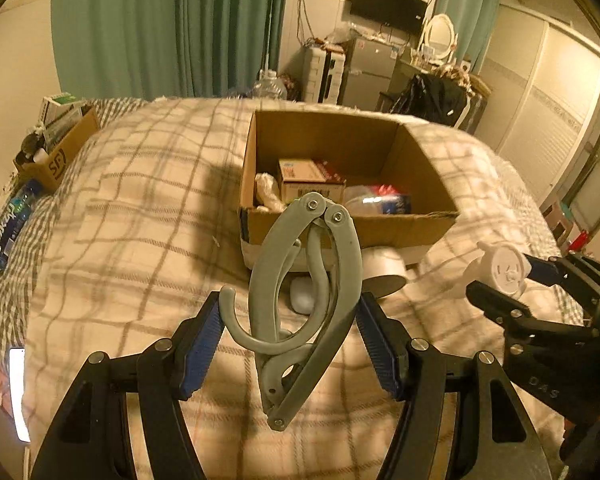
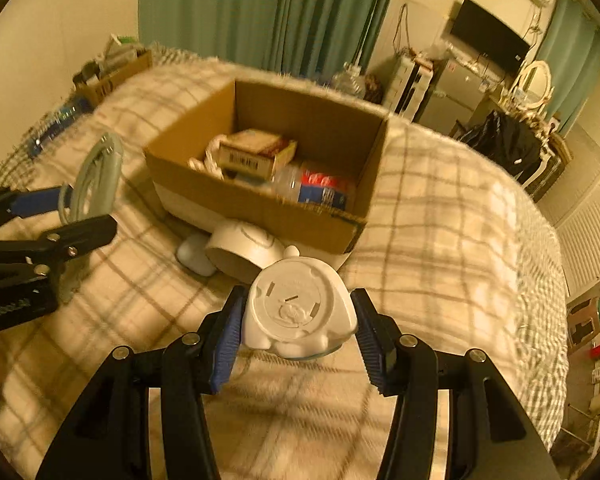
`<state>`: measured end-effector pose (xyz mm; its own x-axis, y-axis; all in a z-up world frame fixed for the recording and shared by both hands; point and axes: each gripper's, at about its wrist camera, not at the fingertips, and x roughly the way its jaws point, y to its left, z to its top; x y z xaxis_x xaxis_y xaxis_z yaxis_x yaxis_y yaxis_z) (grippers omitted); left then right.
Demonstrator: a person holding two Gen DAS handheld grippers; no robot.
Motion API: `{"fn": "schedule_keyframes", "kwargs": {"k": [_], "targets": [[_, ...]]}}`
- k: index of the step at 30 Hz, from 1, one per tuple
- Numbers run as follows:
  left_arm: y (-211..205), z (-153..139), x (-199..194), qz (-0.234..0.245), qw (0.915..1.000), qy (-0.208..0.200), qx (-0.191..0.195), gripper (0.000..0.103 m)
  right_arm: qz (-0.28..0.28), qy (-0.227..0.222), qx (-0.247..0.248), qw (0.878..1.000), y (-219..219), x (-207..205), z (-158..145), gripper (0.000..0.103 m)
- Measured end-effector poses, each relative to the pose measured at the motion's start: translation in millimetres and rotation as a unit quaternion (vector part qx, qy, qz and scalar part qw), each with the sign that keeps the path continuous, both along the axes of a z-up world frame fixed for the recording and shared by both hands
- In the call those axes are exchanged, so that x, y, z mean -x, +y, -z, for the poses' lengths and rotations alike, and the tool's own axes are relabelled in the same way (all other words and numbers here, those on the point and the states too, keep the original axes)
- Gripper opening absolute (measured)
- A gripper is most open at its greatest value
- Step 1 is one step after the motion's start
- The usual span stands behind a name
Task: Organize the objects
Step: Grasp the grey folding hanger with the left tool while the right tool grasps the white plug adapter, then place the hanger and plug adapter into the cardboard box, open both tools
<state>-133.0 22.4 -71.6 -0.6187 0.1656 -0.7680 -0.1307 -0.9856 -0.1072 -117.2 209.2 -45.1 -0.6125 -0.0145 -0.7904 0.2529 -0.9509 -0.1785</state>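
Note:
My left gripper (image 1: 290, 344) is shut on a grey folding hanger (image 1: 304, 304), held upright above the plaid blanket. My right gripper (image 2: 298, 336) is shut on a white round plastic piece (image 2: 300, 310), its flat underside facing the camera; it also shows in the left wrist view (image 1: 504, 270). An open cardboard box (image 2: 260, 204) stands on the bed just beyond both grippers, holding a small carton (image 2: 256, 152), a plastic bottle (image 2: 320, 190) and a white bundle. A white cup (image 2: 242, 246) lies on its side against the box front, with a small white object (image 2: 194, 256) beside it.
The bed is covered by a plaid blanket (image 1: 140, 240). A second cardboard box (image 1: 56, 152) with items and a blue bottle (image 1: 14, 220) sit at the far left edge. A phone (image 1: 18, 392) lies at the near left. Curtains, a fridge and a TV stand behind.

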Motion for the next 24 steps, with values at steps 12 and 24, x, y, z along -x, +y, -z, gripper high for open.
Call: {"fn": "schedule_keyframes", "kwargs": {"k": [12, 24], "targets": [[6, -77, -14, 0.019, 0.9969, 0.076, -0.005, 0.068, -0.010, 0.102, 0.025, 0.994, -10, -34, -100, 0.052], [5, -125, 36, 0.009, 0.9926, 0.121, -0.004, 0.068, -0.016, 0.170, 0.051, 0.984, -21, 4, -166, 0.051]]}}
